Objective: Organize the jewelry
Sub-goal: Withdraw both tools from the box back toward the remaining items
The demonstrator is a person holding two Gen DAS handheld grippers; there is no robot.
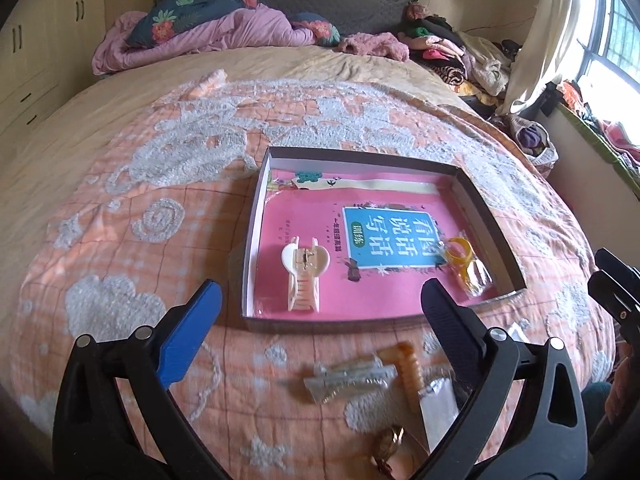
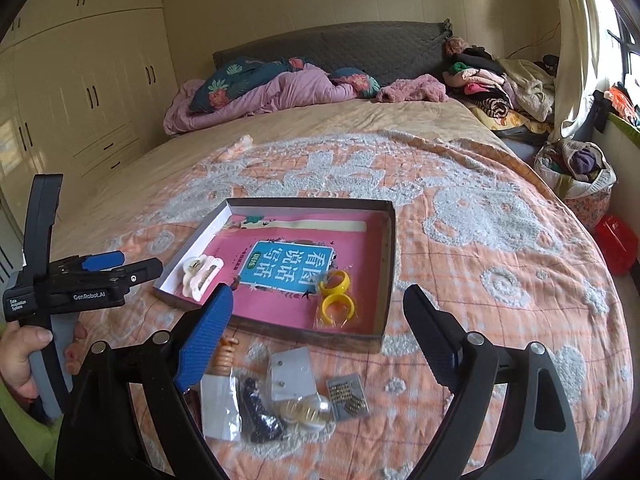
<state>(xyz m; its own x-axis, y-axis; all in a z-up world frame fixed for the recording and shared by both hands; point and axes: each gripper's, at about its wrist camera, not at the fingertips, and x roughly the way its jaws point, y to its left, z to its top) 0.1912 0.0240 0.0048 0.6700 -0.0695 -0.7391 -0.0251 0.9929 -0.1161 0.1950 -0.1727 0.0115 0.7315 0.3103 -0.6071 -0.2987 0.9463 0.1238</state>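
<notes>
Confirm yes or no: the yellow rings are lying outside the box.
No, the yellow rings lie inside the box, near its right wall.

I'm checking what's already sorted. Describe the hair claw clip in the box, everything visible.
The hair claw clip is cream and pale peach, glossy like plastic, with two rounded wings, interlocking teeth and a small metal spring hinge. It lies flat, closed, in the shallow box's near-left corner, resting on the pink book cover, untouched by either gripper.

Cream wardrobes (image 2: 92, 92), grey headboard (image 2: 332, 50) — daylit window (image 1: 616, 40) with curtain (image 1: 548, 36).

Hair claw (image 1: 303, 277) and rings (image 1: 464, 258) in box (image 1: 256, 216)
</notes>
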